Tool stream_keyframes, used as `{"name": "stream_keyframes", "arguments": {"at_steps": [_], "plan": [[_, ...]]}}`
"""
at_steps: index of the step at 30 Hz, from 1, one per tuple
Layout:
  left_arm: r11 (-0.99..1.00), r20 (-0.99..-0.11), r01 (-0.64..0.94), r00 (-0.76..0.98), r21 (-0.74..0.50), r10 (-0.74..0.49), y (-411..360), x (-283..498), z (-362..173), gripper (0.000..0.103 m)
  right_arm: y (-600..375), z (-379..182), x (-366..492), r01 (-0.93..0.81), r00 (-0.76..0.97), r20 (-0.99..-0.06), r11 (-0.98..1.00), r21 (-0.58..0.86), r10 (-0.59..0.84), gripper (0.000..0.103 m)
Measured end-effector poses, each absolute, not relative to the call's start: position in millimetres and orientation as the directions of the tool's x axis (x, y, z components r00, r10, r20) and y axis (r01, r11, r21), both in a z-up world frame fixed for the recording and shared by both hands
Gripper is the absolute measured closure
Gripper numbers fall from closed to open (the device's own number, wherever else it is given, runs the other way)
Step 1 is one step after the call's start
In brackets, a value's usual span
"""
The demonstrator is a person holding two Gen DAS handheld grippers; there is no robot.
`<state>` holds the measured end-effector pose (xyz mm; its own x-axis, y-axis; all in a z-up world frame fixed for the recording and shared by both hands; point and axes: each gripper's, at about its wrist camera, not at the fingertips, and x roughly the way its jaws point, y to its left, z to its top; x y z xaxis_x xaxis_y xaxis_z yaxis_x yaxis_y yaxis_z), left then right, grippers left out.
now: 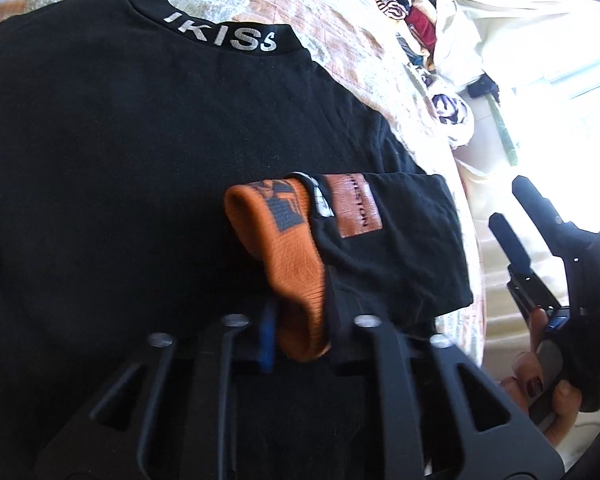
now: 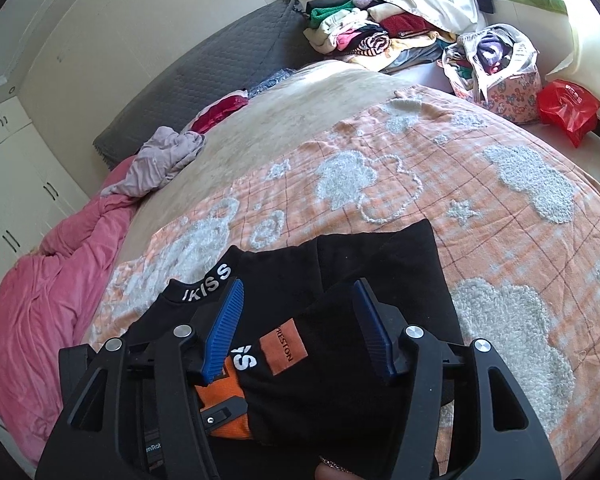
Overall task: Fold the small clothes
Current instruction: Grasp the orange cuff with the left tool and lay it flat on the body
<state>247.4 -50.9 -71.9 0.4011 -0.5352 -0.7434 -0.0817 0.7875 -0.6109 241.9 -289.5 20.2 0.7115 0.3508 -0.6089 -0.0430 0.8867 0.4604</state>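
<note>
My left gripper (image 1: 300,320) pinches the orange cuff (image 1: 288,248) of the black top's (image 1: 120,160) sleeve, which lies folded across the body just ahead of its fingers, I judge so the fold keeps its line. To its right, my right gripper (image 2: 300,328) hovers spread above the same sleeve, brown patch (image 2: 284,350) between its blue pads (image 2: 224,320), holding nothing, likely ready to press. The blanket (image 2: 420,160) lies beyond.
</note>
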Motion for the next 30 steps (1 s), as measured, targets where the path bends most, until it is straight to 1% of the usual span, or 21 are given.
{"name": "stream_keyframes", "arguments": {"at_steps": [3,7,11,14,20,23,30], "plan": [[0.791,-0.731,-0.064,0.434,-0.609,-0.527,-48.6,246.6,-65.2,0.097,-302.8,19.4,243.6,-0.010,0.718,-0.613,0.884,0.466,0.332,0.047],[0.801,-0.702,-0.016,0.492,-0.599,-0.515,-41.1,245.9,-38.8,0.097,-322.7,17.5,244.8,0.043,0.726,-0.619,0.878,0.477,0.301,0.047],[0.828,-0.673,0.025,0.569,-0.560,-0.473,-26.5,241.5,-2.4,0.097,-336.4,14.3,245.9,0.084,0.726,-0.627,0.868,0.490,0.284,0.046],[0.844,-0.644,0.033,0.630,-0.536,-0.433,-10.0,233.4,21.7,0.097,-340.4,13.6,245.9,0.096,0.726,-0.629,0.865,0.493,0.278,0.046],[0.859,-0.610,0.013,0.698,-0.512,-0.374,27.0,215.6,47.4,0.097,-338.2,11.4,246.8,0.093,0.718,-0.638,0.869,0.487,0.280,0.046],[0.869,-0.617,-0.007,0.707,-0.494,-0.345,42.1,211.3,50.4,0.097,-334.5,10.5,247.0,0.086,0.712,-0.643,0.874,0.479,0.282,0.046],[0.887,-0.666,-0.059,0.684,-0.459,-0.299,50.4,202.6,30.0,0.098,-318.3,7.9,249.6,0.055,0.693,-0.663,0.895,0.442,0.285,0.046]]}}
